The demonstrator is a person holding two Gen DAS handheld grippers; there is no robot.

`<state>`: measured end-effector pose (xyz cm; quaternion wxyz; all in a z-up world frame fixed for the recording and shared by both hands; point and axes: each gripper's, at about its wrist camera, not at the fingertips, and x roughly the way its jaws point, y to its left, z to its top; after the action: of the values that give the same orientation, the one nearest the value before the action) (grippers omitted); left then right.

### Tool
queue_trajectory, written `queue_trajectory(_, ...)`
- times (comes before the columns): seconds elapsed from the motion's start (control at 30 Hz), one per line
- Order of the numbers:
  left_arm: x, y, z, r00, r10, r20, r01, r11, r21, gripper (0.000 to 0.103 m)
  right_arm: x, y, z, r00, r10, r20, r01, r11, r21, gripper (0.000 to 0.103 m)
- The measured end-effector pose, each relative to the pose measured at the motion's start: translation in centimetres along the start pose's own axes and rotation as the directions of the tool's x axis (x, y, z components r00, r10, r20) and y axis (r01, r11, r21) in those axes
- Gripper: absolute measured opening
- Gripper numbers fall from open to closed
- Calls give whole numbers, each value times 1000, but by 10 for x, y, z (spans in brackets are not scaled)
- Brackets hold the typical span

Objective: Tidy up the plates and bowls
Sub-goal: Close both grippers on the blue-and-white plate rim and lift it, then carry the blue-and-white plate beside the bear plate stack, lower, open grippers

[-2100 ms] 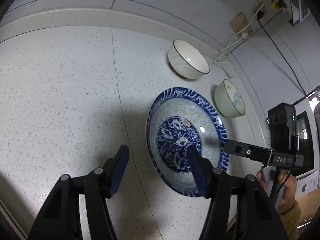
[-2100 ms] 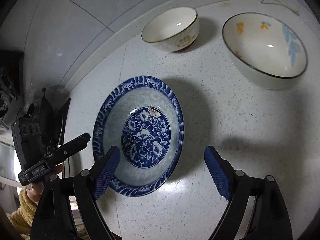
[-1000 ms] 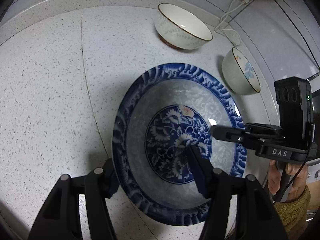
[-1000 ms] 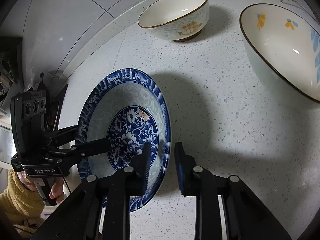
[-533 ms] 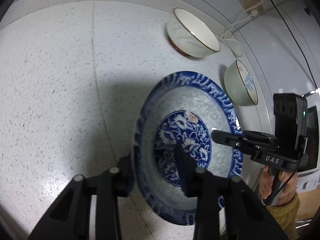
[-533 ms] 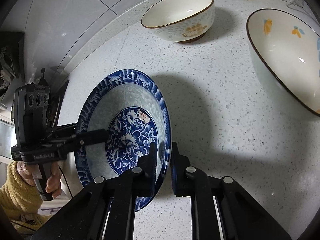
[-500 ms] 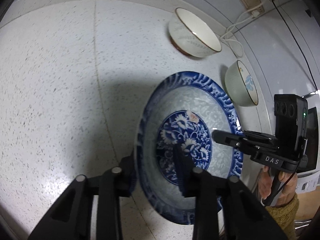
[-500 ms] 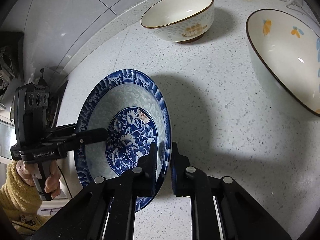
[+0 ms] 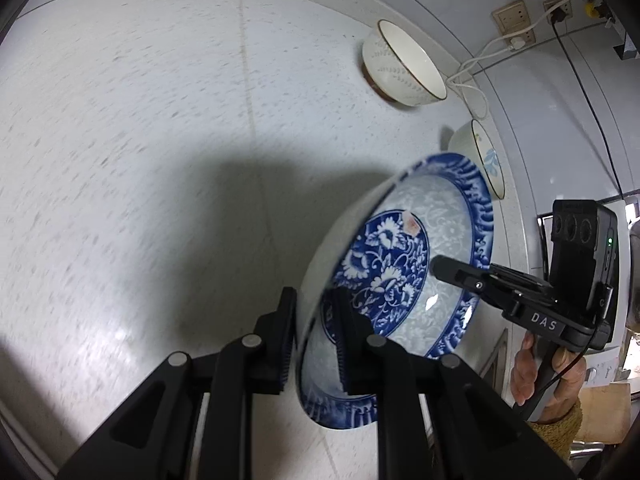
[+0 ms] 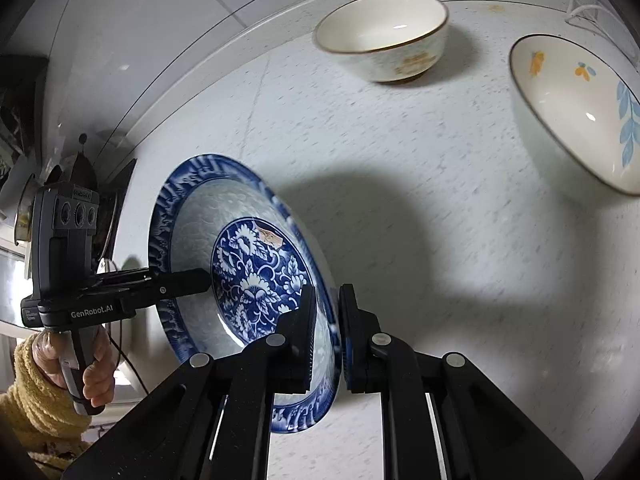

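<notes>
Right now, from the left wrist view, the left claw (image 9: 314, 332) is closing its jaws on the near rim of the blue-and-white plate (image 9: 404, 268), one pad behind the rim and one on the patterned face. The plate is tilted, lifted off the speckled table (image 9: 140, 140). At its far rim the right claw (image 9: 436, 270) pinches the plate too, held by a hand (image 9: 536, 372) in a yellow cuff. Toward the table's back edge stands a cream bowl (image 9: 404, 66), and nearer the back right corner a floral bowl (image 9: 480, 156).

From the right wrist view, the right claw (image 10: 328, 332) is narrowed down tight on the plate (image 10: 240, 256) rim, pads on either side. Opposite, the left claw (image 10: 206, 276) grips the other rim, a hand (image 10: 86, 364) on its handle. The cream bowl (image 10: 384, 40) sits by the back edge, the floral bowl (image 10: 576, 112) well right of it, both apart from the plate.
</notes>
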<state>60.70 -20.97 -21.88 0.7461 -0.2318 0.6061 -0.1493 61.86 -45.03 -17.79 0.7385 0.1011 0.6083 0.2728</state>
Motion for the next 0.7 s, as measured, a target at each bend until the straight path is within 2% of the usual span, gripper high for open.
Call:
queue_trajectory(0.37,-39,29,-43,1000,-20,-19,19,999,-31,16,14,38,-36,995,72,-72,-70,997,34,11)
queue_trajectory(0.7,-36,33,-72,997,-42,-60,40,999,-30,16,16,52,-65,988,99,-115,-93,994,56,11)
